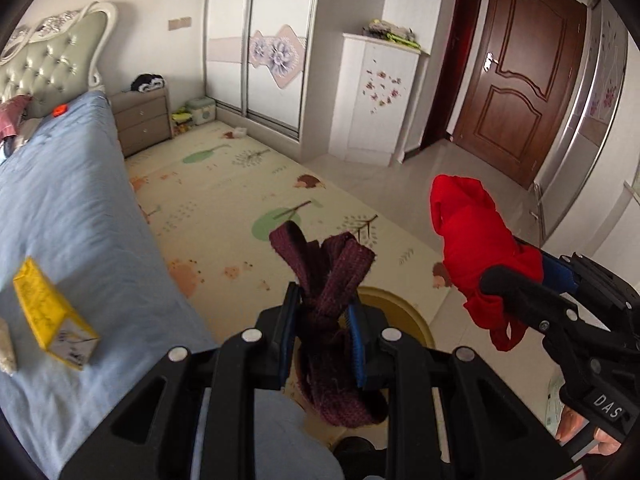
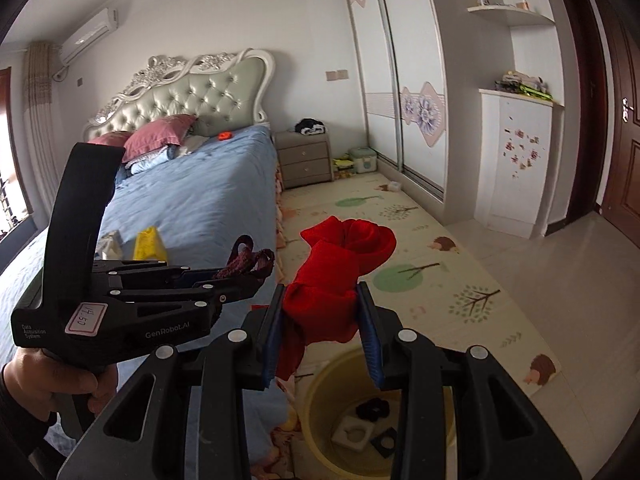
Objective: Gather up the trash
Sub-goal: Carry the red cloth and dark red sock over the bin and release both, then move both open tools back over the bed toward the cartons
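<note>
My left gripper (image 1: 323,303) is shut on a dark maroon knitted cloth (image 1: 326,276) that hangs down between its blue pads. To its right, my right gripper (image 2: 323,295) is shut on a bright red cloth (image 2: 340,264), which also shows in the left wrist view as a red bundle (image 1: 480,248). Both hang above a yellow bucket (image 2: 320,396) on the floor by the bed; part of its rim (image 1: 404,308) shows under the maroon cloth. Inside the bucket lie a black ring-shaped scrap (image 2: 373,408) and white and dark pieces. A yellow box (image 1: 52,312) lies on the blue bed.
The blue bed (image 1: 60,208) fills the left side, with a crumpled white paper (image 2: 110,242) beside the yellow box. A play mat (image 1: 240,200) covers the floor. A bedside cabinet (image 2: 306,160), sliding wardrobe (image 2: 400,80) and brown door (image 1: 516,80) stand farther off.
</note>
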A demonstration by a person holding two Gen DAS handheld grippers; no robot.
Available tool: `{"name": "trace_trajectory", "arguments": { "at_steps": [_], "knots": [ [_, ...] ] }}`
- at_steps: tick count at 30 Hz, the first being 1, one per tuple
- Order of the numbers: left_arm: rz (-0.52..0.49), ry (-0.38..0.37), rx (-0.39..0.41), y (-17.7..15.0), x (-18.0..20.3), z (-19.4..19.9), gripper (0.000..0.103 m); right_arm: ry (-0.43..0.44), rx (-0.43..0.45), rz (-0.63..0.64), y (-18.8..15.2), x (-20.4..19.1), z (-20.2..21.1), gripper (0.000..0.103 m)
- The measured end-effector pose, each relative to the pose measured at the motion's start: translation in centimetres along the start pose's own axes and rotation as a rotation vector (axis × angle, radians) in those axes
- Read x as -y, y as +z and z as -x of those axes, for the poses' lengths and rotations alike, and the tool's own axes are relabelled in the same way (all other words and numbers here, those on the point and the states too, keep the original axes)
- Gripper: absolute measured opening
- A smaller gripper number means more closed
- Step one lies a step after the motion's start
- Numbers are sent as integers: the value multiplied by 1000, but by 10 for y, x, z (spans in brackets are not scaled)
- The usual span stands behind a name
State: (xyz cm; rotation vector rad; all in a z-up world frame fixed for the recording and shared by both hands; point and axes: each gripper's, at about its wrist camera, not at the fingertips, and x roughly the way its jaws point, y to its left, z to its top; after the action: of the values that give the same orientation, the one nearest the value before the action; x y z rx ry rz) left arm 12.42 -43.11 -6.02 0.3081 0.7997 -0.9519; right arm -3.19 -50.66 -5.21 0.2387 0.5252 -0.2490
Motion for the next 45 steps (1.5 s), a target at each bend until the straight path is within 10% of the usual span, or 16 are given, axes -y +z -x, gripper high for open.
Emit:
{"name": "trace_trajectory", "arguments": {
  "at_steps": [15, 18, 21, 35, 45],
  "knots": [
    [0, -37, -391, -13, 24, -164, 23, -77, -334, -126, -85, 84, -87, 34],
    [4, -21, -408, -19, 26, -172, 37, -94, -349, -130, -92, 88, -98, 41],
    [34, 4, -387, -18, 25, -171, 89, -93, -366, -122, -98, 91, -107, 61],
    [16, -75, -339, -14, 32, -154, 90, -105, -354, -149, -102, 96, -94, 69],
    [11, -17, -137, 1, 19, -73, 90, -59, -229, -109, -66, 57, -63, 70]
  ]
}}
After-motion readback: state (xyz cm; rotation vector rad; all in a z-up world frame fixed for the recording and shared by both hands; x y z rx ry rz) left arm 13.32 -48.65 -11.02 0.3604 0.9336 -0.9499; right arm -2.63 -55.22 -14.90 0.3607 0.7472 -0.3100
